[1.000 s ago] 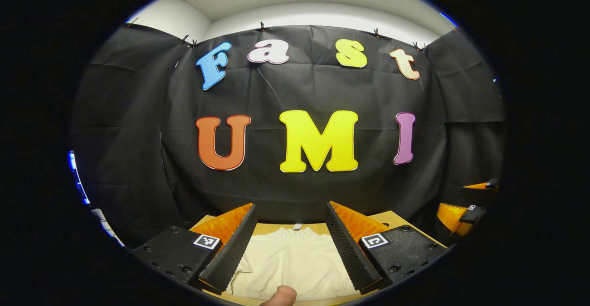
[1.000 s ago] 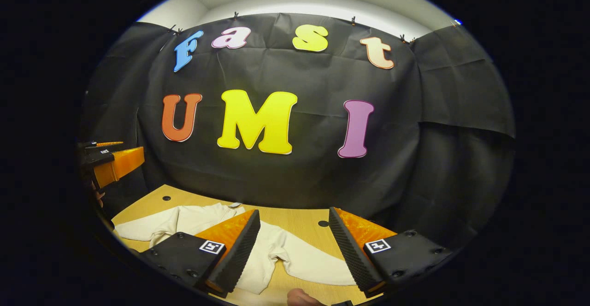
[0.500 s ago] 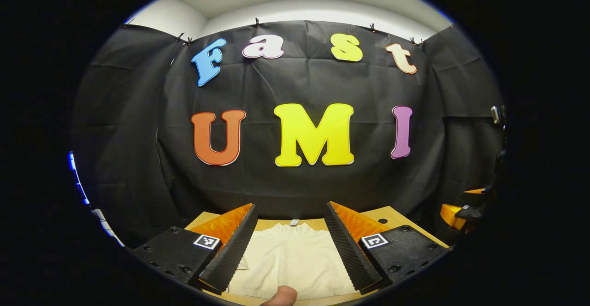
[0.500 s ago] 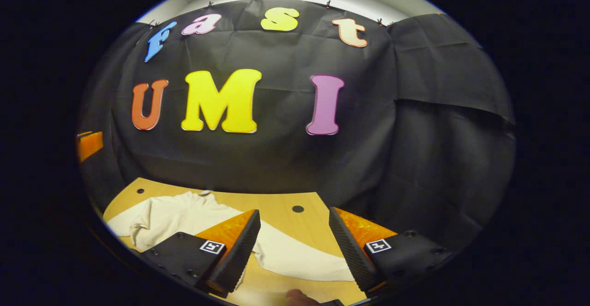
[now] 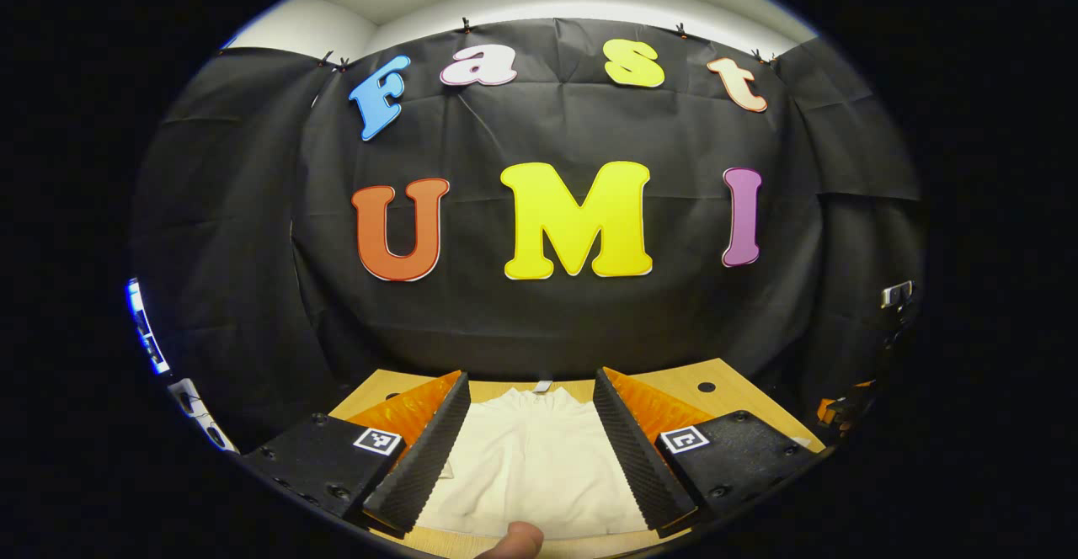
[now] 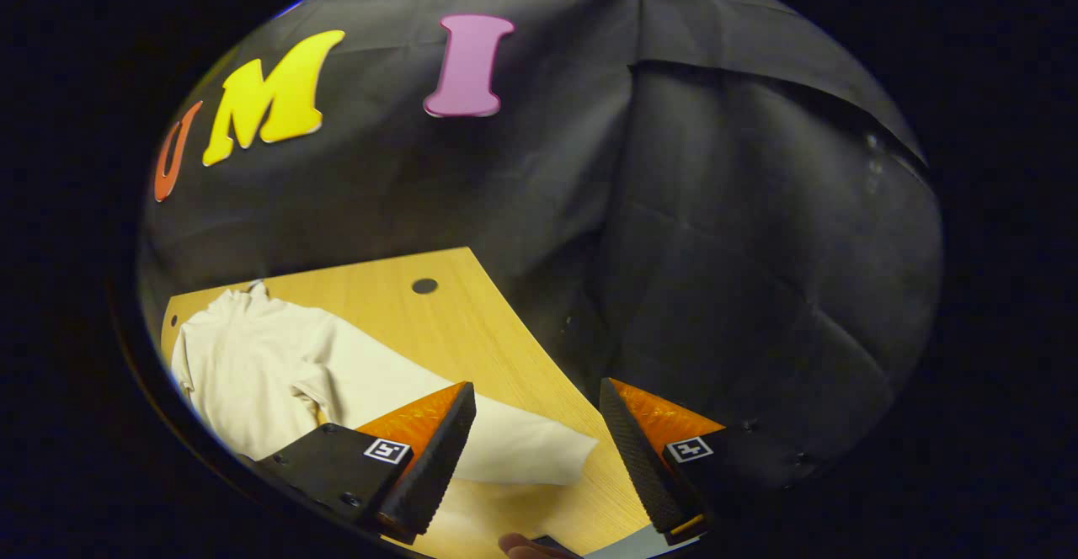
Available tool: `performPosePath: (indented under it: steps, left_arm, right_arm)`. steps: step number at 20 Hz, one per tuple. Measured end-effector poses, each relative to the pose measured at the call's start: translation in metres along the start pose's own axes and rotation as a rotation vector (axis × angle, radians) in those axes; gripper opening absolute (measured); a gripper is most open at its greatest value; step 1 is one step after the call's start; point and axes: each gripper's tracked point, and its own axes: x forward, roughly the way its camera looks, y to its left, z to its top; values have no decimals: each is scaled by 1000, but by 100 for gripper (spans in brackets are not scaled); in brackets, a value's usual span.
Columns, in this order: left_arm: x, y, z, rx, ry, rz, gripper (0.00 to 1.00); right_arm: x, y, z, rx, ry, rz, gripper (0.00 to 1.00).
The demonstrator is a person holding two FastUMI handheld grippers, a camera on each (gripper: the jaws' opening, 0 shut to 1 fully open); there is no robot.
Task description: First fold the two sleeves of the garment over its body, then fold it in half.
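1. Left gripper view: the left claw point(image 5: 530, 449) hangs above the desk point(image 5: 674, 384) with its two fingers spread apart and nothing between them.
2. Framed in that gap lies the cream garment point(image 5: 535, 458), its body flat on the wood, its collar at the far edge, where a small tag point(image 5: 543, 386) shows near the wall.
3. A fingertip point(image 5: 514, 540) of the person holding the tool pokes in at the bottom edge.
4. The desk is light wood with a round hole point(image 5: 706, 387) at its far right part; black cloth point(image 5: 547, 323) hangs behind it, with a pale wall and ceiling above.
5. At the far right edge, part of another gripper's body is in view, too dark to read.
6. Right gripper view: the right claw point(image 6: 535, 445) is tilted and held above the desk's point(image 6: 472, 323) right edge, fingers apart, gripping nothing.
7. The garment point(image 6: 253, 365) lies to the left on the wood; its right sleeve point(image 6: 505, 454) stretches out toward the desk's edge, and the cuff end lies in the gap between the fingers, not folded over the body.
8. A round hole point(image 6: 424, 285) sits in the wood beyond the sleeve.
9. Black cloth point(image 6: 741, 273) drapes behind and beside the desk.
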Motion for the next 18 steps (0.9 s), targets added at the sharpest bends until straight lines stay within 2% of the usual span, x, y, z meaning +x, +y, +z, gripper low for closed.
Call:
performPosePath:
  steps: [2, 7, 12, 18]
  left_arm:
    - [0, -3, -3, 5, 12, 19, 95]
    - [-5, -13, -10, 14, 44, 64, 95]
    - [-12, -24, -21, 7, 79, 68, 95]
    - [-8, -21, -28, 12, 98, 26, 96]
  right_arm:
    - [24, -8, -24, 4, 62, -18, 94]
    - [66, -21, -81, 40, 253, 5, 95]
    - [91, -26, -135, 108, 471, 5, 94]
    - [94, -25, -144, 217, 591, -19, 94]
